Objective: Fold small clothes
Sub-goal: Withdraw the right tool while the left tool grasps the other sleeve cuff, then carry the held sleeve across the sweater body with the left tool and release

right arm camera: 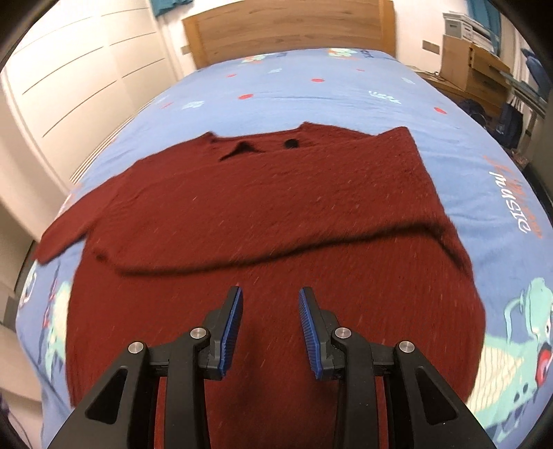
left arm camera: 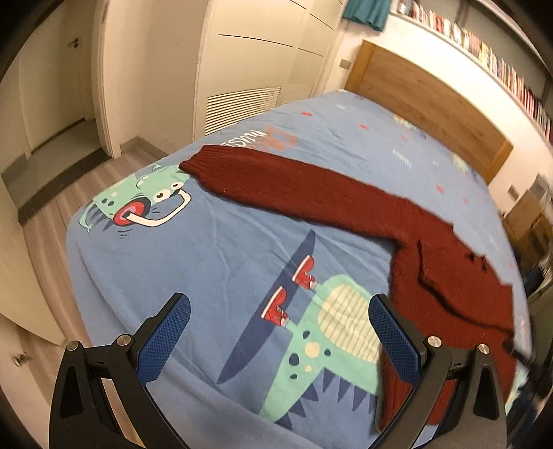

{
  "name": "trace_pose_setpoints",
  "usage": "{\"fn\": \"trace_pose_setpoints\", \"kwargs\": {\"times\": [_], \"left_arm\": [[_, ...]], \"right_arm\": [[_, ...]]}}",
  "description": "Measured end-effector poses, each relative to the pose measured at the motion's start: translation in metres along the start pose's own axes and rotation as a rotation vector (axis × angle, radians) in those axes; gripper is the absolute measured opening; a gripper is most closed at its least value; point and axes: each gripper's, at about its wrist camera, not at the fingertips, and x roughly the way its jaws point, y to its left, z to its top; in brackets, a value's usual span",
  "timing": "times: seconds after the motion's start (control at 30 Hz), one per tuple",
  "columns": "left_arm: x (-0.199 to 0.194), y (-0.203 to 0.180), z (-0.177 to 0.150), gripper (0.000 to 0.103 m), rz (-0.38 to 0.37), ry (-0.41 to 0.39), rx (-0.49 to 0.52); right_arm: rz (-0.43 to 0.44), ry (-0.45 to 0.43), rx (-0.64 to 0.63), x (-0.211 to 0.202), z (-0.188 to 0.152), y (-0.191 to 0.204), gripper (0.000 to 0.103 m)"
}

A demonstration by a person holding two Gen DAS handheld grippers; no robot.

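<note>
**Left sleeve waits to be folded in**

While both tongs hang empty, the work is a matter of choosing the right grab. The left gripper [left arm camera: 279,333] has its jaws spread wide, over the blue cartoon bedsheet [left arm camera: 214,248] just beside the sweater's lower edge, with nothing between the pads. The right gripper [right arm camera: 270,324] stands partly parted over the lower middle of the dark red knitted sweater [right arm camera: 262,214], also holding nothing.

That sweater lies flat on the bed, neckline toward the wooden headboard [right arm camera: 287,27]. One sleeve appears already laid across the chest, its edge showing as a dark crease. The other sleeve [left arm camera: 276,176] stretches straight out toward the bed's side, cuff near the edge.

By my judgement the outstretched sleeve comes next. Pinch it near the cuff, taking the full thickness of the knit, lift only enough to clear the sheet, and carry it across the body so it lands flat. The knit looks soft and stretchy, so a drag would pull the body askew; the free gripper could pin the shoulder.

No containers show near the bed; cardboard boxes [right arm camera: 473,69] stand by the far wall, contents unseen.
</note>
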Motion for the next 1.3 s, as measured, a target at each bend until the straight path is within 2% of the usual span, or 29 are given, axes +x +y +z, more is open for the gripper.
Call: {"fn": "trace_pose_setpoints", "kwargs": {"times": [0.1,0.2,0.33,0.63,0.77,0.93,1.1,1.3], "left_arm": [[0.001,0.022,0.008,0.102,-0.068,-0.016,-0.072],[0.007,0.039,0.019,0.101,-0.092,-0.026,-0.108],[0.022,0.055,0.035,0.101,-0.121,0.004,-0.129],[0.066,0.099,0.072,0.101,-0.202,0.043,-0.298],[0.093,0.117,0.083,0.101,-0.282,0.061,-0.394],[0.134,0.140,0.085,0.094,-0.398,0.091,-0.546],[0.159,0.151,0.082,0.088,-0.460,0.104,-0.613],[0.168,0.168,0.092,0.077,-0.496,0.069,-0.648]], "right_arm": [[-0.003,0.000,-0.025,-0.015,-0.015,0.011,0.035],[-0.003,-0.002,-0.039,-0.030,-0.030,0.021,0.035],[-0.016,0.004,-0.055,-0.043,-0.042,0.029,0.035],[-0.066,-0.009,-0.024,-0.068,-0.044,0.032,0.035],[-0.075,-0.004,-0.020,-0.070,-0.047,0.038,0.035],[-0.082,0.020,-0.026,-0.066,-0.051,0.042,0.035],[-0.097,0.042,-0.030,-0.062,-0.052,0.043,0.035],[-0.105,0.058,-0.038,-0.055,-0.051,0.045,0.035]]}}
